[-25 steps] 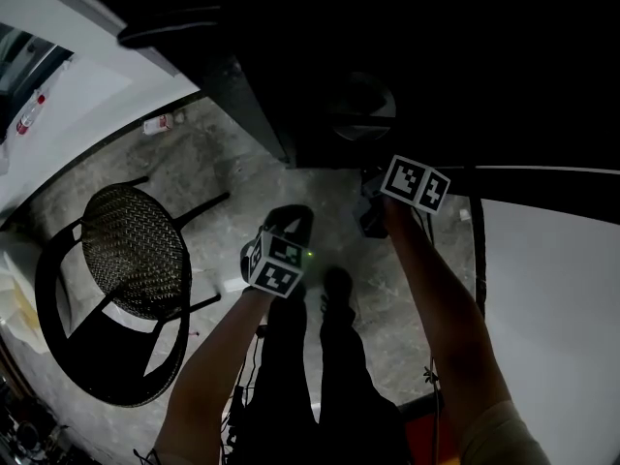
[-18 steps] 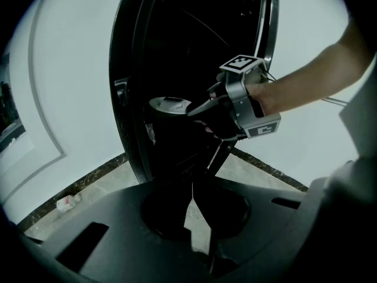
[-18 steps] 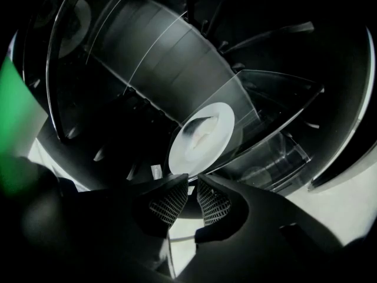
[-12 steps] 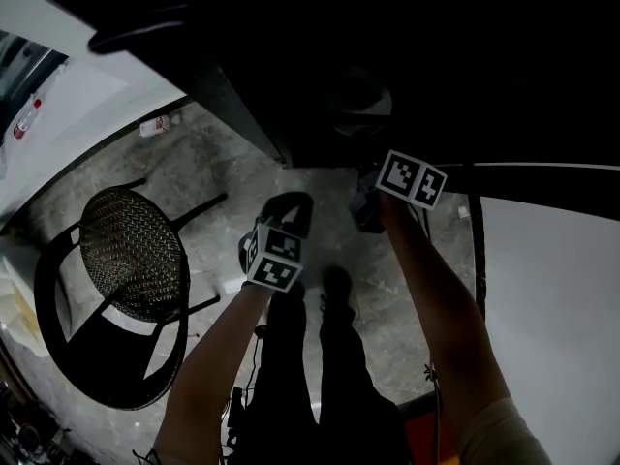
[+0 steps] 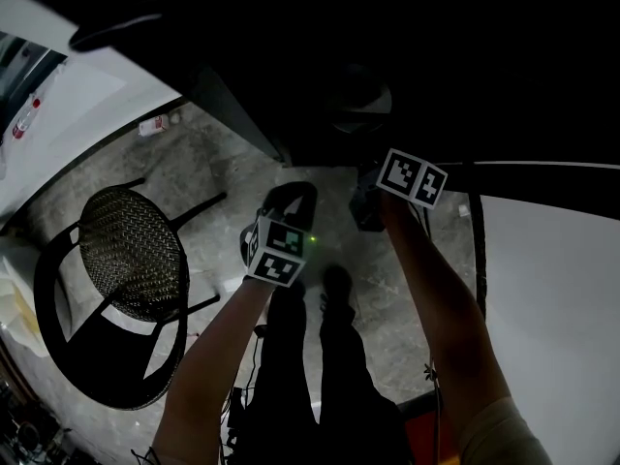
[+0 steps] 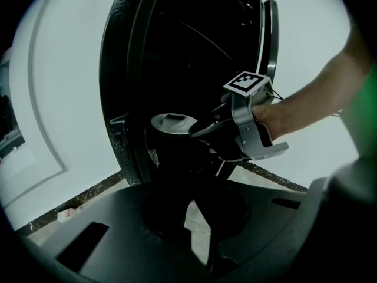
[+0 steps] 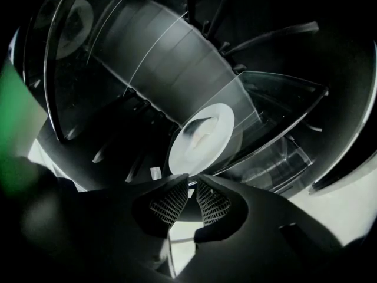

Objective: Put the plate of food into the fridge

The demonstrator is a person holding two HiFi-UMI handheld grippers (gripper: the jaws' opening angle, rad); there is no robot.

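Right gripper view shows my right gripper (image 7: 189, 184) with its jaws pinched almost together on the near rim of the white plate (image 7: 203, 135). Some pale food (image 7: 199, 135) lies on the plate. The plate is inside the dark fridge (image 6: 177, 46), over a glass shelf (image 7: 277, 108). I cannot tell if it touches the shelf. My left gripper (image 6: 193, 208) is outside the fridge, low down in front of it. Its jaws are close together, with only a thin bit of floor showing between them, and they hold nothing. In the head view, a black chair (image 5: 131, 260) stands on the grey floor (image 5: 208, 163) on my left.
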